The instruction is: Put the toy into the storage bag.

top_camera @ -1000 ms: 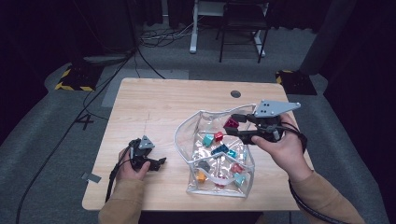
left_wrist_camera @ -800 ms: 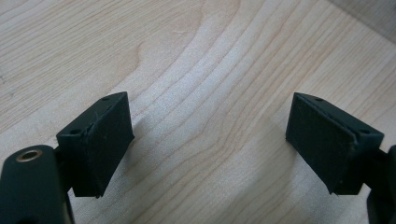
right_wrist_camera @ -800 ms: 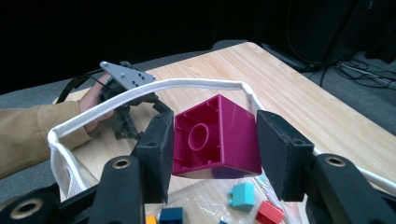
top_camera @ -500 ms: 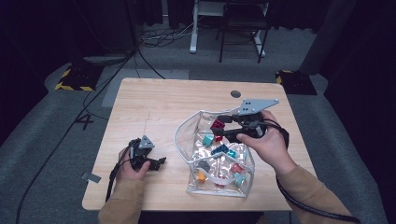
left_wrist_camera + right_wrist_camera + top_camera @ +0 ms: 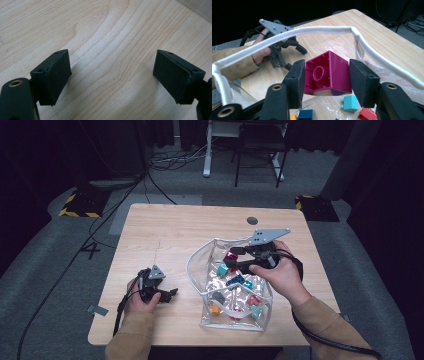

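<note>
A magenta brick (image 5: 327, 72) sits tilted between the pads of my right gripper (image 5: 327, 66), which is shut on it, hollow underside toward the camera. In the high view the right gripper (image 5: 234, 261) points left with the magenta brick (image 5: 231, 256) just inside the mouth of a clear plastic bag (image 5: 200, 255). The bag's white rim (image 5: 317, 31) arcs over the jaws. My left gripper (image 5: 170, 295) rests on the table (image 5: 165, 235) left of the bag. Its jaws (image 5: 111, 75) stand open over bare wood with nothing between them.
Several loose bricks lie in the bag: teal (image 5: 350, 103), blue (image 5: 305, 115), red (image 5: 367, 114). The other hand and its gripper (image 5: 279, 47) show beyond the bag rim. A round cable hole (image 5: 252, 220) is at the table's back. A chair (image 5: 260, 150) stands behind the table.
My right gripper has moved left and down with the magenta brick, from above the bag's right side into its mouth. The left gripper has stayed put.
</note>
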Tool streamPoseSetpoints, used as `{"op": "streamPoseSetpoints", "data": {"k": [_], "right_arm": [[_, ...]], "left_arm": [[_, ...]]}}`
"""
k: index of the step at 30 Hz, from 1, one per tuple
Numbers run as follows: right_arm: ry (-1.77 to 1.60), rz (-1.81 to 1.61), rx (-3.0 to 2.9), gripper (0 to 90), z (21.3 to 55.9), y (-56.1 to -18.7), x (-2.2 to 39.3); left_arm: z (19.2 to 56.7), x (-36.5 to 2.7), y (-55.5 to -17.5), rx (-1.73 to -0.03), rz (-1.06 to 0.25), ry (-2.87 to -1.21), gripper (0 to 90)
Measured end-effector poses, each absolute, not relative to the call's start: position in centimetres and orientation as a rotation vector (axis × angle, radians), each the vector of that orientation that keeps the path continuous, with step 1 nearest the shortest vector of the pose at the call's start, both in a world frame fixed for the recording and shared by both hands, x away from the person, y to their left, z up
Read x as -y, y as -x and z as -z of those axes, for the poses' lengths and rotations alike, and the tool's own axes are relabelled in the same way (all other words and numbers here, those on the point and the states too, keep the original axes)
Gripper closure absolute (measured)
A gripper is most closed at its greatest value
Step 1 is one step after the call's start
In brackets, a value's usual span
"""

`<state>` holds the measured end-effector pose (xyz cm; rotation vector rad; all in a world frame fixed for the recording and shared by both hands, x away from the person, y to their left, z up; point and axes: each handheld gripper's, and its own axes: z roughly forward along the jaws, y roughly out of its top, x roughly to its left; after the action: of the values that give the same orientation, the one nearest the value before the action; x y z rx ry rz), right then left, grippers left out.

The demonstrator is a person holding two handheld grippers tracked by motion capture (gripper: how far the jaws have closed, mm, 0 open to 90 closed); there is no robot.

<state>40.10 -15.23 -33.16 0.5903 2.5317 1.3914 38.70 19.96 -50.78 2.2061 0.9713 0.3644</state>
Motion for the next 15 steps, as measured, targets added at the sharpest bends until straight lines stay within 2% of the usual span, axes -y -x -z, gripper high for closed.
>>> {"op": "streamPoseSetpoints", "data": {"k": [15], "right_arm": [[-0.589, -1.304, -2.600, 49.4, 35.3, -40.2, 15.0]], "left_arm": [[50.8, -19.9, -38.7, -0.970, -0.368, -2.207, 14.9]]}}
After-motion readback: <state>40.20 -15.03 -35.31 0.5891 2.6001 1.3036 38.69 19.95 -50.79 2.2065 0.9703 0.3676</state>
